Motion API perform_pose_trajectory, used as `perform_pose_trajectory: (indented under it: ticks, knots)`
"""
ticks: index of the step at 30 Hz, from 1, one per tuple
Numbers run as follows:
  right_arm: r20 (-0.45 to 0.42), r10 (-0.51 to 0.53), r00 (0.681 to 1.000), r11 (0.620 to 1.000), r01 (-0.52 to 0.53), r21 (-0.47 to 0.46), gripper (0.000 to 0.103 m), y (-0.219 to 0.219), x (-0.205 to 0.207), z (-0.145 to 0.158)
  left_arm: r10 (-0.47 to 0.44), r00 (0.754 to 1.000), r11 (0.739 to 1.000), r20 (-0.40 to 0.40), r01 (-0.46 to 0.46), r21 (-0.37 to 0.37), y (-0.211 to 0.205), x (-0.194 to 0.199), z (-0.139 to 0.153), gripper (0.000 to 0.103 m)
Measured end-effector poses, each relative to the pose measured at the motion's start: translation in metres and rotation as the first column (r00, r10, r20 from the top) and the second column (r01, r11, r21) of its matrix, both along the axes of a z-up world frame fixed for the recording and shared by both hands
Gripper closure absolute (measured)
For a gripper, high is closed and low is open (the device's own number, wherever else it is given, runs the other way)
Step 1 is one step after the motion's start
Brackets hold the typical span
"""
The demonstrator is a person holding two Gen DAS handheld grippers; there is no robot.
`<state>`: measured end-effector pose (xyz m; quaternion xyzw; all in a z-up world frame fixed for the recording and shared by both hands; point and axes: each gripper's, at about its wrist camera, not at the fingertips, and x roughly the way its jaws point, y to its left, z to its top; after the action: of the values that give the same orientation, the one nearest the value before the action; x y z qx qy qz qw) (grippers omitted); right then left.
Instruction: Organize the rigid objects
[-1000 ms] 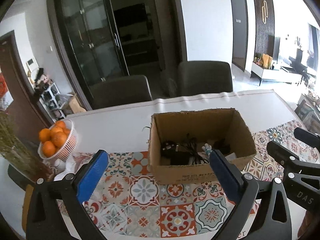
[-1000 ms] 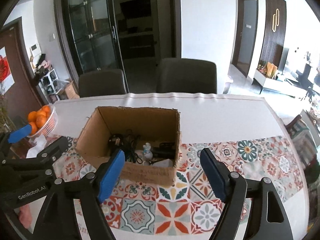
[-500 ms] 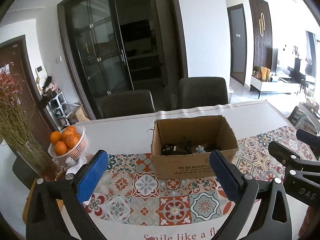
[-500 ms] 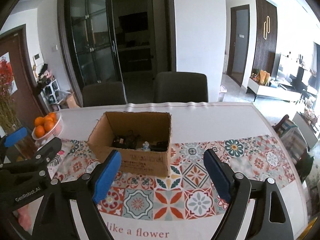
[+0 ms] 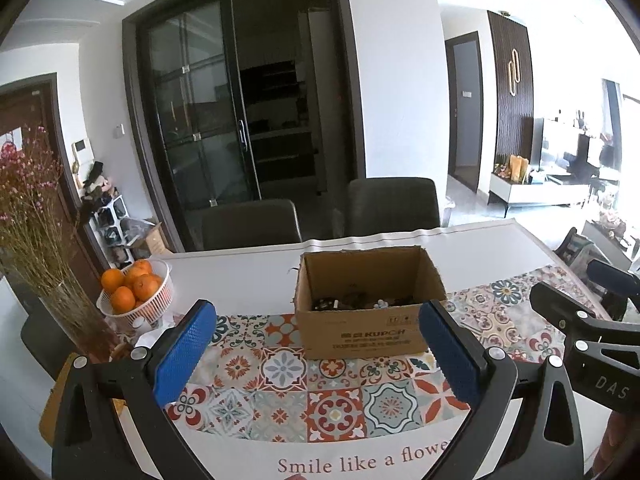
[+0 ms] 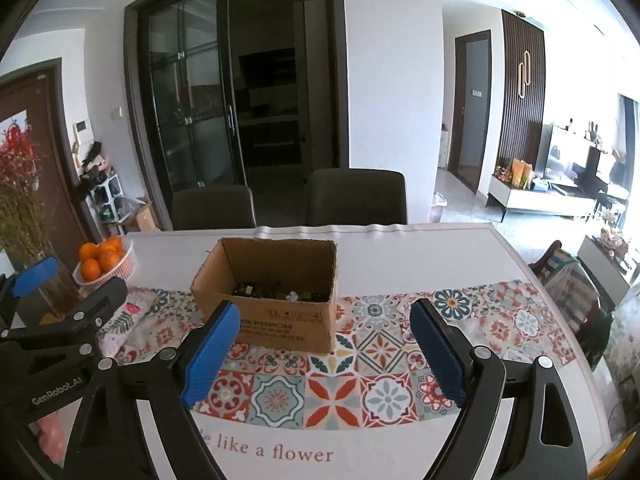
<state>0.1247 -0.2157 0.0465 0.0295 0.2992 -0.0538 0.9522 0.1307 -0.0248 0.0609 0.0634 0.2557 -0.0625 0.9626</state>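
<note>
Left tool: the left tool (image 5: pixel 318 354) is spread wide, blue pads (image 5: pixel 185 354) well apart, nothing between them; it hangs low in the frame over the patterned runner (image 5: pixel 336 404), short of the box.
Right tool: the right tool (image 6: pixel 324 354) is likewise spread and empty, lower centre of its frame; its black body also shows at the right edge of the left view.
Box location: the cardboard box (image 5: pixel 362 336) stands upright on the bench (image 5: pixel 248 276), centre of the left view, centre-left of the right view, its near face on the runner.
Box look: brown corrugated card, top open with no flaps showing, printed label on the near wall, rim slightly ragged.
Contents: small dark items (image 5: pixel 340 300) and what may be cables lie on the floor of the box, with one small pale piece (image 6: pixel 293 295); too small to name.
Risk 1: judged, a tool reaching in could catch a cable and drag out several items at once.
Risk 2: judged, the light card wall may buckle or the box may slide on the runner if a pad pushes the rim.
Risk 3: judged, a wide sweep to the left could knock the orange basket (image 5: pixel 138 294) or the dried-flower vase (image 5: pixel 72 316) at mid-left.
Risk 4: judged, both tools entering the narrow opening together could collide.
</note>
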Motion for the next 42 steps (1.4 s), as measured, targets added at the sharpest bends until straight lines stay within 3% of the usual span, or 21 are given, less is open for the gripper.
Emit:
perform_pose_trajectory:
  ticks: [21, 42]
  knots:
    - [0.104, -0.004, 0.995, 0.998, 0.01, -0.055, 0.014, 0.011, -0.029, 0.026, 0.0, 0.998, 1.0, 0.07, 0.002, -0.026, 0.009, -0.03, 0.02, 0.0]
    - [0.103, 0.0, 0.995, 0.999, 0.005, -0.044, 0.013, 0.011, -0.032, 0.026, 0.0, 0.997, 1.0, 0.071, 0.002, -0.029, 0.006, -0.033, 0.023, 0.0]
